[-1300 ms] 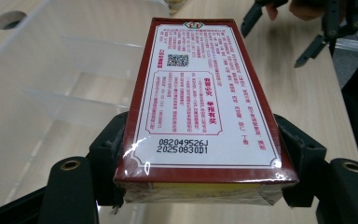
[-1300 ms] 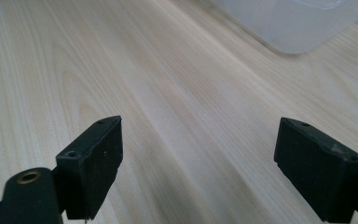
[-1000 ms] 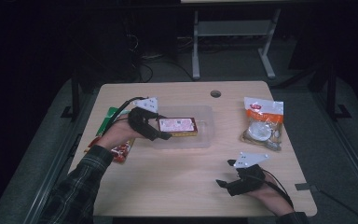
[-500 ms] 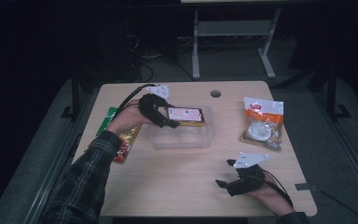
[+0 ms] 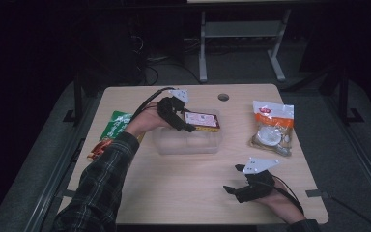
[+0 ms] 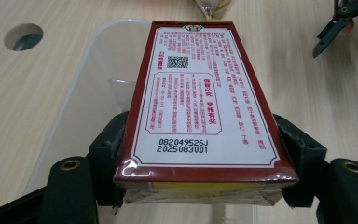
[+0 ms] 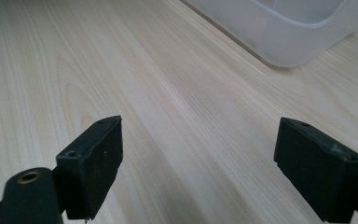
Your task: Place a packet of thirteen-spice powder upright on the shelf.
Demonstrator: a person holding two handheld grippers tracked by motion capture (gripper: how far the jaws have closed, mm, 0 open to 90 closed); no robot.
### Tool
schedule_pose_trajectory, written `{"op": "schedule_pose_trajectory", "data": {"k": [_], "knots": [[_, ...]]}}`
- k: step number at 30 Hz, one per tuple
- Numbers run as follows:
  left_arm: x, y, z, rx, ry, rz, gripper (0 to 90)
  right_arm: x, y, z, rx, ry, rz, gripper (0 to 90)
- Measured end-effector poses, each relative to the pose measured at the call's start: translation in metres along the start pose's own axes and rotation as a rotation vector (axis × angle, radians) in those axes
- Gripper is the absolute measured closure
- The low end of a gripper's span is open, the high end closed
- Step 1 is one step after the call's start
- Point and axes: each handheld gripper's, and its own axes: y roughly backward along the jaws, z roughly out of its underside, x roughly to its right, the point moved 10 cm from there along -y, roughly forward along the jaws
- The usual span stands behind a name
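- The left gripper (image 5: 186,126) has its black jaws spread wide and pressed against both long sides of a flat red-bordered cardboard box wrapped in clear film (image 6: 198,107), which it holds just above the clear rectangular plastic tub (image 5: 187,143).
- The right gripper (image 5: 232,189) rests on the pale wooden table (image 5: 174,193), jaws wide apart with nothing between them.
- To do this well, I'd say keep the box level, centre it over the tub, lower it inside the walls, then let go.
- The box's white label carries red Chinese print too fine to read, a QR code, and the black stamp "082049526J 20250830D1".
- Off to the side lie an orange-and-clear snack bag (image 5: 272,126) and a green packet (image 5: 116,123); their writing is too small to read.
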Motion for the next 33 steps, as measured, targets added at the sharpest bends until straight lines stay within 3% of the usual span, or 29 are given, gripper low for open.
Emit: {"op": "schedule_pose_trajectory", "data": {"k": [14,25,33], "knots": [[-0.007,-0.008,0.000,-0.015,0.008,-0.010,31.4,0.001,0.000,0.000,0.000,-0.001,-0.006,15.1],[-0.007,-0.011,-0.007,0.011,-0.001,-0.008,31.1,0.000,0.000,0.000,0.000,-0.001,-0.008,15.1],[-0.007,-0.013,-0.017,0.057,0.003,-0.005,30.8,-0.001,-0.001,0.000,-0.002,0.002,-0.010,15.1]]}}
